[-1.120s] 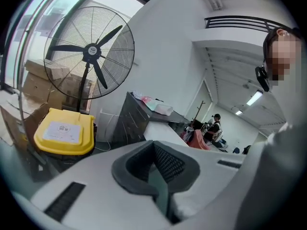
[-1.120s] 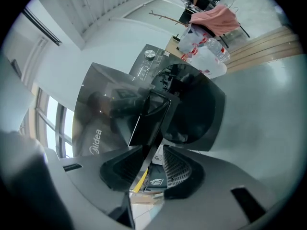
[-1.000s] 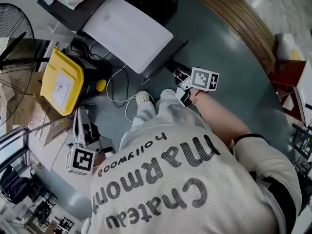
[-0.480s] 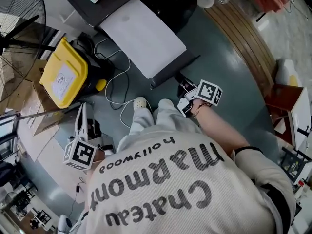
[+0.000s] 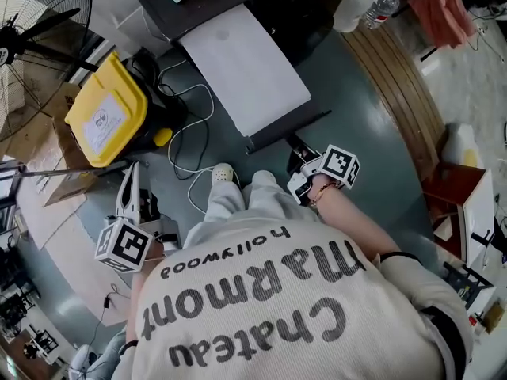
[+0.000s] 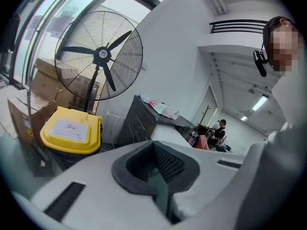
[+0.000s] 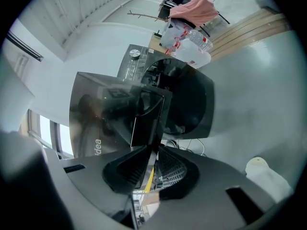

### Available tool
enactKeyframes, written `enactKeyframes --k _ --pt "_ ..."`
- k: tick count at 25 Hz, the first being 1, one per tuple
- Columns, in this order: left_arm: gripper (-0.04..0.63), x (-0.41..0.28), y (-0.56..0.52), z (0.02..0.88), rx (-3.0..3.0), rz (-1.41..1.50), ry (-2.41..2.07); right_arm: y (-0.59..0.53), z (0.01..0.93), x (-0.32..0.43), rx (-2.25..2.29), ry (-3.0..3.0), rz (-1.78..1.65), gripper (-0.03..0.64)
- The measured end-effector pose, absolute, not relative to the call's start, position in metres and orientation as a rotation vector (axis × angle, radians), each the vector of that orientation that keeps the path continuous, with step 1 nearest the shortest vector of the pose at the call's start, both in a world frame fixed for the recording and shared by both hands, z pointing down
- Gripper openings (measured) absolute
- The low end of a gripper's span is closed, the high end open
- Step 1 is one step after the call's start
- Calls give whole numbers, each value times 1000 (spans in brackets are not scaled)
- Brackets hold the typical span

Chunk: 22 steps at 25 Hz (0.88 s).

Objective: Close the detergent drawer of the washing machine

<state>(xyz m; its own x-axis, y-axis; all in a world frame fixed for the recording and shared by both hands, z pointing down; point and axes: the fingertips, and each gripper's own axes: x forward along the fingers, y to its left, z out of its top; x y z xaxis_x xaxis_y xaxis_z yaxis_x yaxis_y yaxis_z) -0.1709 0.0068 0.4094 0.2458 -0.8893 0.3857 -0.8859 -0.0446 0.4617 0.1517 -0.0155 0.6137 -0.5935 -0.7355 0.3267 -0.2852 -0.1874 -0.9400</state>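
In the head view the white-topped washing machine (image 5: 245, 66) stands ahead of the crouching person. Its dark detergent drawer (image 5: 297, 142) sticks out of the front. My right gripper (image 5: 301, 159) is at the drawer's end. In the right gripper view the thin dark drawer front (image 7: 146, 121) runs between the pads of my right gripper (image 7: 149, 169). The jaws are closing and the pads press on its lower edge. My left gripper (image 5: 131, 184) is held low at the left, away from the machine. In its own view the left gripper (image 6: 160, 188) is shut with nothing in it.
A yellow-lidded bin (image 5: 107, 117) and loose cables (image 5: 190, 161) lie left of the machine, with a standing fan (image 5: 40, 30) beyond. Water bottles (image 5: 356, 6) and a wooden floor strip (image 5: 404, 85) are at the right. The machine's round door (image 7: 189, 99) is beside the drawer.
The head camera has tilted, sliding the whole scene down and right. My right gripper stays at the drawer and has rolled a little. The left gripper has hardly moved.
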Motion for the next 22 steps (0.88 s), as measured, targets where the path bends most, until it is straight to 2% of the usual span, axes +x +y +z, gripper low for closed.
enactKeyframes --k 22 --pt "8 -167 9 417 1886 -14 -1606 -17 599 157 -1189 1685 -1904 80"
